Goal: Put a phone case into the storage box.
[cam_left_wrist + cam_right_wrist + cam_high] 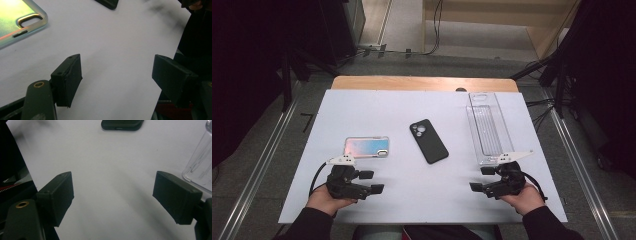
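Observation:
A black phone [428, 141] lies face down at the middle of the white table [402, 110]; its near end shows in the right gripper view [122, 125] and a corner in the left gripper view [107, 3]. An iridescent phone case [366, 146] lies to its left, close to my left gripper [371, 181], and shows at the top left of the left gripper view [17, 22]. A clear plastic tray [488, 127] lies at the right, its near end beside my right gripper [481, 179]. Both grippers rest near the front edge, open, with bare table between the jaws [117, 75] [113, 195].
The table's wooden far edge [422, 83] shows beyond the white sheet. Metal rails [259, 165] run along both sides on the floor, with cables [539, 107] at the far right. The tray's clear wall [200, 165] stands just right of the right gripper's jaw.

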The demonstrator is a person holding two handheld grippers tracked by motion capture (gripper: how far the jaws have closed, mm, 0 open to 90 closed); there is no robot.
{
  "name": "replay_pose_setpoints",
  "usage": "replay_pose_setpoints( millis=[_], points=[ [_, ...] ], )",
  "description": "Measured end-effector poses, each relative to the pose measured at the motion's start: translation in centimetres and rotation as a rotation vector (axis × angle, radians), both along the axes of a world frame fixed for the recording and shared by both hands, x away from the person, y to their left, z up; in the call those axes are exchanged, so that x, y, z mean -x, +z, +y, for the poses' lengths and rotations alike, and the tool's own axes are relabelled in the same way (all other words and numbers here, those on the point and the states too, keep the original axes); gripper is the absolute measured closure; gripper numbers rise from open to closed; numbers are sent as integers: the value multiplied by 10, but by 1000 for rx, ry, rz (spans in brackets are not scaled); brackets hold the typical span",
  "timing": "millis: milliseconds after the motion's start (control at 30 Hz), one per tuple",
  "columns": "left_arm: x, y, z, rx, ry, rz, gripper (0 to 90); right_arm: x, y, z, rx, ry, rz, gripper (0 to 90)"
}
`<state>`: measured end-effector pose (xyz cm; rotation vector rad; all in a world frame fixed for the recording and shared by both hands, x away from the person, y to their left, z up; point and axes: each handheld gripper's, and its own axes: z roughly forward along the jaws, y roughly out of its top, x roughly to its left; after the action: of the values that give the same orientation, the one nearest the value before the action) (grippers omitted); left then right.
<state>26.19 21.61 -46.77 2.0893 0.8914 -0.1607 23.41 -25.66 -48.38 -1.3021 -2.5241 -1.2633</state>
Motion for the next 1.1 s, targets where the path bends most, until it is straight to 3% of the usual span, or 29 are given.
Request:
replay_pose_setpoints(
  millis=[533,700,1100],
  points=[
    [-2,0,1,-18,36,17,242,-3,-1,0,-5,-12,1,154],
    [-2,0,1,-20,39,19,242,-3,1,3,0,-46,19,153],
    [-2,0,0,-15,44,28,242,-6,15,11,-10,-16,-20,154]
  ],
)
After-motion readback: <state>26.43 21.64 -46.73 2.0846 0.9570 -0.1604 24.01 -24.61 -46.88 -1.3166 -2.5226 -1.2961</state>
